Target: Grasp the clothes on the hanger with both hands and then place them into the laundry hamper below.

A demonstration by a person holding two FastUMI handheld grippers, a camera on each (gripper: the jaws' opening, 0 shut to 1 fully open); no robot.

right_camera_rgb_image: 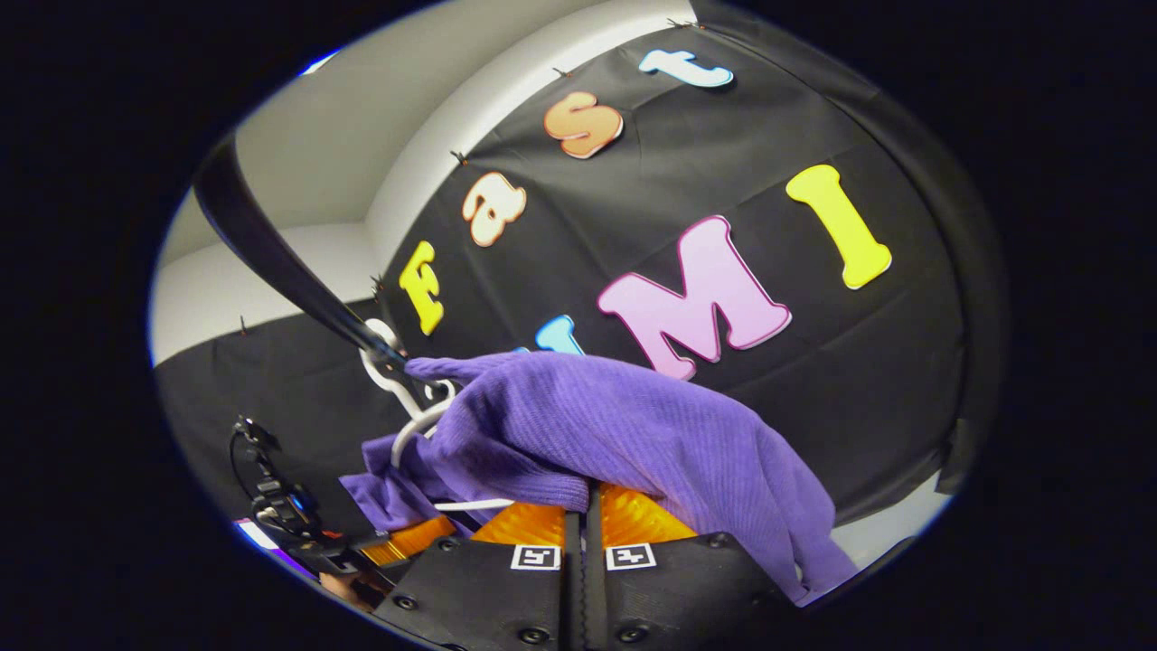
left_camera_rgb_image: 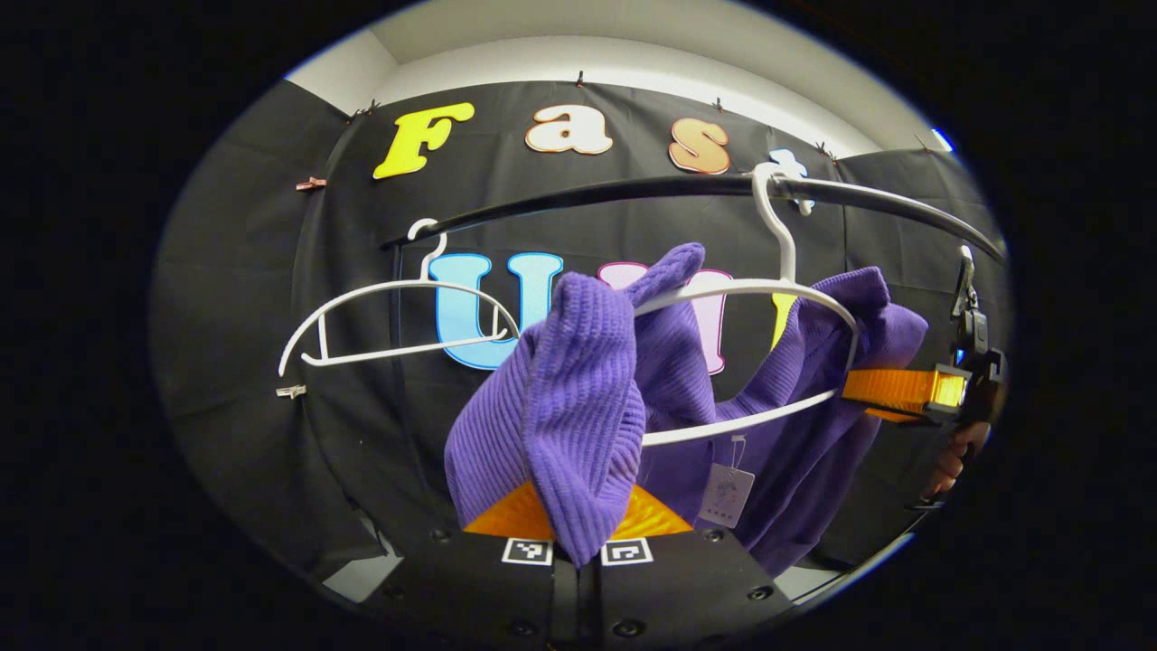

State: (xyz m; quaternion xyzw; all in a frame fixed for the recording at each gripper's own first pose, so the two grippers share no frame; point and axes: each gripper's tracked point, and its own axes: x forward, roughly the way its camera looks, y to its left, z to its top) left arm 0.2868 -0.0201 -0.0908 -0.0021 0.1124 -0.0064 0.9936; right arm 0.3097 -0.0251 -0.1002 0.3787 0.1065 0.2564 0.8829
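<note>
Our left gripper point(left_camera_rgb_image: 578, 533) jaws pinch the purple ribbed knit sweater point(left_camera_rgb_image: 578, 407); our right gripper point(right_camera_rgb_image: 583, 529) jaws clamp it too, on the white plastic hanger point(left_camera_rgb_image: 768, 298).

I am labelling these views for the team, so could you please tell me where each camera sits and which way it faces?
Left gripper view: rides on the left gripper, looks level at the purple sweater on a white hanger under the black rail; the right gripper and a hand show at far right.
Right gripper view: rides on the right gripper, tilted, looking up along the sweater toward the rail; the left gripper shows lower left.
Shared: sweater, hanger, rail, both grippers.
</note>
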